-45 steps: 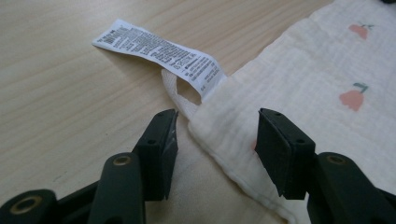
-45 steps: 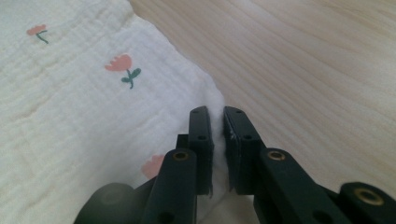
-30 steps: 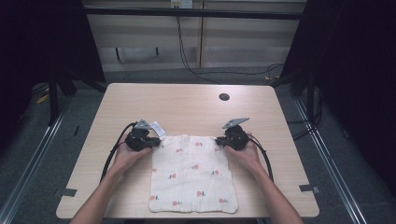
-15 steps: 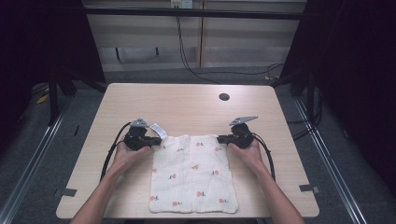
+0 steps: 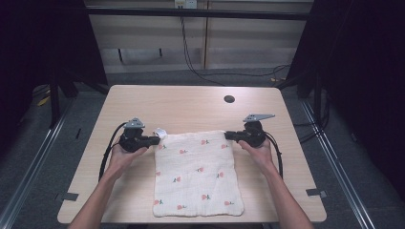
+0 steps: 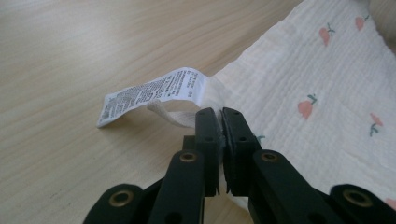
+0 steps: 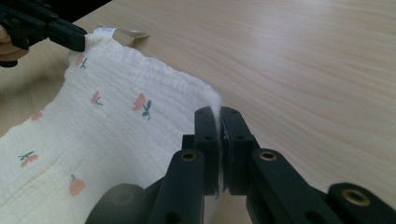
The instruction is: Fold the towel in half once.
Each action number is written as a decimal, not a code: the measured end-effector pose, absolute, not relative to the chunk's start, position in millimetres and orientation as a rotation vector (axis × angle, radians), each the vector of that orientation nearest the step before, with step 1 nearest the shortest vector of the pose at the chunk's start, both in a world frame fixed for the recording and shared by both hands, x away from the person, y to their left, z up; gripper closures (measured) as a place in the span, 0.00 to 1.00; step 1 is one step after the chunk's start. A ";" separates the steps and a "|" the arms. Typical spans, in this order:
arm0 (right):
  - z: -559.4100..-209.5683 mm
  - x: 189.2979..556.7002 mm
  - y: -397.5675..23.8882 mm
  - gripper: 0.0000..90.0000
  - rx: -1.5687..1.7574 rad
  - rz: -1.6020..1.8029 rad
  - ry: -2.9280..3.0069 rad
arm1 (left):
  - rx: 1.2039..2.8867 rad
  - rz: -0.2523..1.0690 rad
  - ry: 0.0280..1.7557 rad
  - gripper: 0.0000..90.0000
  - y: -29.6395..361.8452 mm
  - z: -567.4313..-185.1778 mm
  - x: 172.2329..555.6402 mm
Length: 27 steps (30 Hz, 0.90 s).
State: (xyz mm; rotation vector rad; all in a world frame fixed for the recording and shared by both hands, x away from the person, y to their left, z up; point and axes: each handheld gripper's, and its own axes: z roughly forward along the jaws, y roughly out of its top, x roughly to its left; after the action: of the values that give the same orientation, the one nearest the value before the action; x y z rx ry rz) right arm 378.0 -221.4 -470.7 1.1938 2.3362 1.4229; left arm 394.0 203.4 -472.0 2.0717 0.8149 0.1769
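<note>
A person's left forearm comes in from the bottom edge of the high view and angles up toward the table's (image 5: 191,102) middle left, the left hand (image 5: 125,153) wrapped around the left gripper (image 5: 155,140), which points level toward the right. Its jaws are clamped tight on the far left corner of the cloth (image 5: 196,174); in the left gripper view the jaws (image 6: 221,122) pinch the fabric edge just below a white tag (image 6: 154,93). The tag sticks out to the left over the bare wood and carries rows of small dark print, too fine to read.

The cloth, cream with small pink flower prints, lies flat across the near middle of the table, its near edge close to the table's front edge, its far edge stretched between the two grippers.

At the right, the other forearm rises from the bottom edge and angles inward, the right hand (image 5: 258,145) gripping the right gripper (image 5: 229,135), which points level toward the left. Its jaws are pressed together on the cloth's far right corner; the right gripper view shows a tuft of fabric squeezed between the jaws (image 7: 219,122), with the far edge running off to the other gripper. A black cable loops back from each gripper along its forearm.
</note>
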 end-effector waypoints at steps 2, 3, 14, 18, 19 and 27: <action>-466.6 377.2 -221.9 0.96 1.187 1.425 2.335 | 2.050 0.167 0.809 0.96 204.0 -468.7 394.0; -464.1 377.0 -222.6 0.96 1.178 1.429 2.332 | 2.039 0.165 0.814 0.96 204.2 -466.7 394.7; -445.1 385.7 -233.3 0.96 1.176 1.418 2.303 | 1.998 0.189 0.792 0.96 192.2 -454.7 405.0; -440.4 389.1 -235.3 0.96 1.179 1.421 2.285 | 1.972 0.204 0.780 0.96 191.0 -445.7 408.7; -438.8 390.3 -235.5 0.96 1.180 1.418 2.285 | 1.957 0.205 0.776 0.96 191.4 -443.0 409.5; -434.7 390.1 -235.2 0.96 1.162 1.404 2.285 | 1.950 0.199 0.754 0.96 186.3 -445.7 403.6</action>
State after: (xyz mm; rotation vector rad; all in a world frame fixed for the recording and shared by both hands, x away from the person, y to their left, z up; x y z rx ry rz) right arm 390.1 -235.2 -434.7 1.1619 2.2850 1.4044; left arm 403.6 186.3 -445.7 1.9496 0.7544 0.1992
